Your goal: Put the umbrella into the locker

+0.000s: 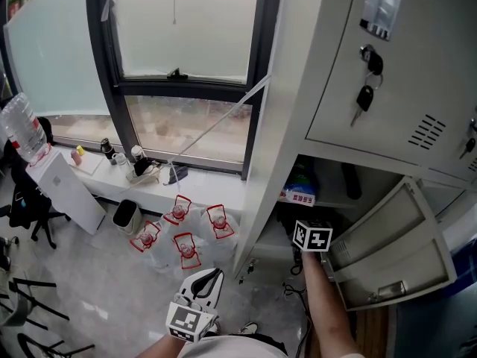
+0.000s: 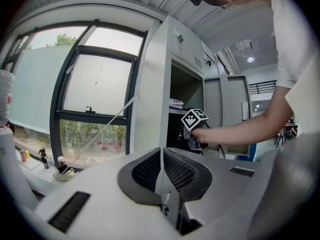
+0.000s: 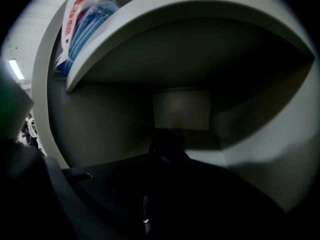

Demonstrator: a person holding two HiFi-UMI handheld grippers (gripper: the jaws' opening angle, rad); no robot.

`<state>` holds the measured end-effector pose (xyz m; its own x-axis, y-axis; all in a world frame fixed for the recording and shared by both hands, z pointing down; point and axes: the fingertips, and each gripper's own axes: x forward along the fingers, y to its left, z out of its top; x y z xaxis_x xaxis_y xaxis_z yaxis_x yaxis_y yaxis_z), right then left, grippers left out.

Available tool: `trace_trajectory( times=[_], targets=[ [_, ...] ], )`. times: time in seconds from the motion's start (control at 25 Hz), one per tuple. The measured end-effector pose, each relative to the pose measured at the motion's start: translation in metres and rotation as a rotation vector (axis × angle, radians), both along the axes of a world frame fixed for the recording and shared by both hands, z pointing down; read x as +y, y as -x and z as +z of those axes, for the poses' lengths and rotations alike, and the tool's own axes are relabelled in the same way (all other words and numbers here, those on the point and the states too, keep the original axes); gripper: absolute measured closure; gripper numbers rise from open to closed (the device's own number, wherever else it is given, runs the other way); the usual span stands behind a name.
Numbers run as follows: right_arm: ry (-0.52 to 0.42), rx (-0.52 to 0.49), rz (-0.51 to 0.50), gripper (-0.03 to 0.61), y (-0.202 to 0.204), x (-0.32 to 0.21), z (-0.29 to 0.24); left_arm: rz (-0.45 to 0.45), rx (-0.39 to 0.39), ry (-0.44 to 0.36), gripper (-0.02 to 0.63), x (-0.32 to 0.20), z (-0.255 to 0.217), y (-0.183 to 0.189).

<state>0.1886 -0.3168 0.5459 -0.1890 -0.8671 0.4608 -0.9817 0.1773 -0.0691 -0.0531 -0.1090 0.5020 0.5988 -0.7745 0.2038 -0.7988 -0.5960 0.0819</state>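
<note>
Window-side grey locker (image 1: pixel 287 88), and the right claw (image 1: pixel 311 239) is poked into the compartment under the shelf (image 3: pixel 200 39). It's pinched fully closed, with nothing visible in it. The dark lump straight ahead, toward the back wall, is probably the umbrella (image 3: pixel 167 146); too murky for its axis. Left claw (image 2: pixel 161 176) sits well back, closed and empty.

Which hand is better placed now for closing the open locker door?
Right, probably. The right tool is inside the locker, beside its open door; the left tool hangs low, away from the locker.
</note>
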Motion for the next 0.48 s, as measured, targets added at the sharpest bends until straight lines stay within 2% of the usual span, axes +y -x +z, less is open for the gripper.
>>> trace_trajectory(
  times=[0.24, 0.32, 0.4, 0.48],
  targets=[
    [0.032, 0.027, -0.057, 0.536, 0.004, 0.007, 0.001, 0.025, 0.006, 0.002, 0.58, 0.002, 0.001, -0.007],
    [0.04, 0.026, -0.068, 0.496, 0.005, 0.009, 0.0, 0.037, 0.009, -0.002, 0.58, 0.002, 0.0, -0.01],
    [0.064, 0.022, -0.083, 0.419, 0.005, 0.012, 0.003, 0.047, 0.01, -0.004, 0.58, 0.002, -0.001, -0.012],
    [0.088, 0.021, -0.096, 0.368, 0.005, 0.016, 0.008, 0.052, 0.012, -0.003, 0.58, 0.002, -0.001, -0.013]
  ],
)
